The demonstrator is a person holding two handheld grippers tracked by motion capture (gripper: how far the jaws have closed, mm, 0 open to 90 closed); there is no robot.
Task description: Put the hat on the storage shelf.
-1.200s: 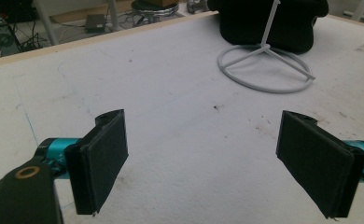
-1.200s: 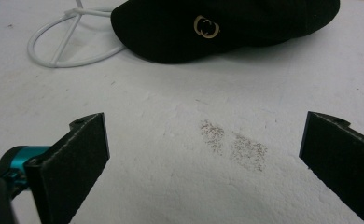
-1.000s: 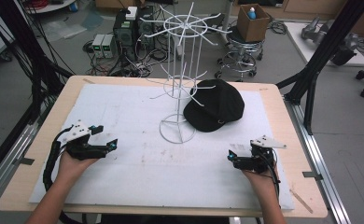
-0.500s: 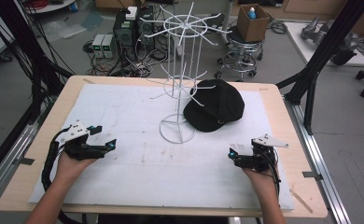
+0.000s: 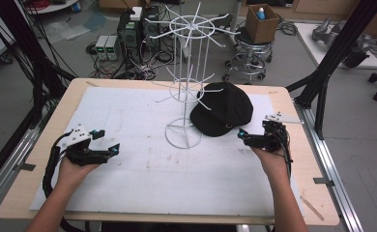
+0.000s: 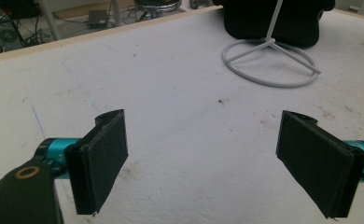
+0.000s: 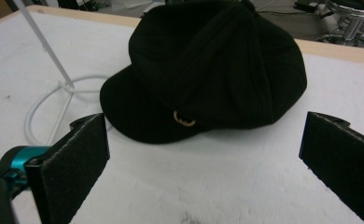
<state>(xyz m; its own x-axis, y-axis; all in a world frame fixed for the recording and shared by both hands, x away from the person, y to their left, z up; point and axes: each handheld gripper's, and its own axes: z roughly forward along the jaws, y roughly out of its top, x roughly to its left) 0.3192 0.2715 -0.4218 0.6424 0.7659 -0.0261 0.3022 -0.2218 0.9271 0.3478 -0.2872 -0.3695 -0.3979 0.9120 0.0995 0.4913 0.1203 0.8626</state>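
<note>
Cap: a black fabric newsboy cap with a small brass ring (image 7: 185,118) at its band is lying flat on the worktop (image 5: 143,188), right of centre, its brim (image 5: 210,126) reaching just beside the base ring of the rack; nothing is holding it (image 5: 224,112).
Right gripper: the right gripper (image 5: 245,137) is hovering low over the worktop just in front of the cap, jaws spread wide and grasping nothing; in the right gripper view the two black pads (image 7: 80,161) are framing the cap's near edge with bare mat between.
Rack: a white wire display rack with radiating hook arms (image 5: 189,25) is standing upright at mid-worktop, its round base (image 6: 269,62) touching the mat beside the cap.
Left gripper: the left gripper (image 5: 108,148) is resting released near the left edge, well apart from cap and rack, its jaws parted over bare mat.
Step in hand: by the look of it, the approach to the cap is underway, with no grasp yet made.
Next move: likely calling for the right gripper to be advancing onto the brim or crown edge, one jaw sliding under the fabric, then clenching before lifting toward a hook arm.
Surroundings: a white mat (image 5: 128,111) is covering the wooden worktop.
</note>
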